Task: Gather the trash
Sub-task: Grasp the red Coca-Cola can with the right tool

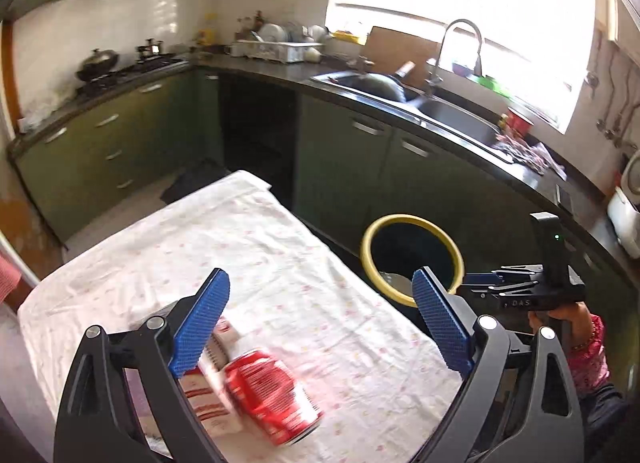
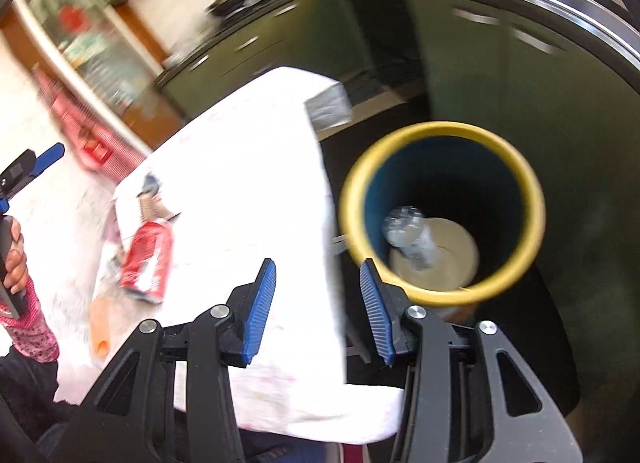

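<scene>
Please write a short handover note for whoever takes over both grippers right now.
Left gripper: open, empty, above the table, near the red can.
Right gripper: open, empty, at the table edge beside the yellow-rimmed bin.
Done: a clear plastic bottle lies in the bin.
Left: the crushed red can, lying on its side, the red-and-white wrapper next to it, and an orange piece near the table's front edge.

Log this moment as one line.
left gripper: open, above can | right gripper: open, empty | bin: holds bottle | left on table: can, carton
</scene>
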